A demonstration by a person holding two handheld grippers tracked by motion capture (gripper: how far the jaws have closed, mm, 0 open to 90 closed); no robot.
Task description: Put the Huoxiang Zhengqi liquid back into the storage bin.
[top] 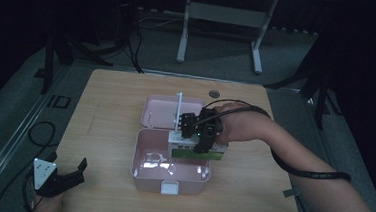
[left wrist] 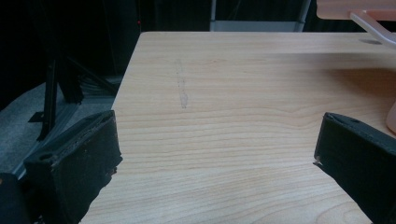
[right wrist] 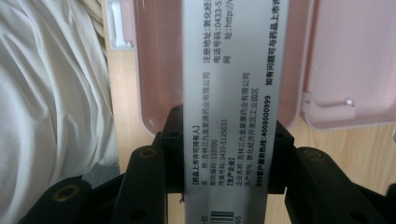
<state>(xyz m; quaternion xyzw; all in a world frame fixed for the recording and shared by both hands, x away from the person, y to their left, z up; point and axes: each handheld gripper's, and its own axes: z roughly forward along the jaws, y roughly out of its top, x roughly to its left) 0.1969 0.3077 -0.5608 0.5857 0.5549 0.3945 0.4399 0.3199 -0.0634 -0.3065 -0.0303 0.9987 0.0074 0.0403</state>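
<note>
R gripper (top: 200, 135) clamped on carton (top: 193, 151), long axis crosswise over pink box (top: 145, 155); L gripper (top: 71, 174) agape.

A wooden table (top: 99, 130) stood on a grey floor (top: 219, 58). A white metal frame (top: 183, 35) stood behind the table, and a black stand (top: 48, 66) stood by the table's far left corner.
</note>
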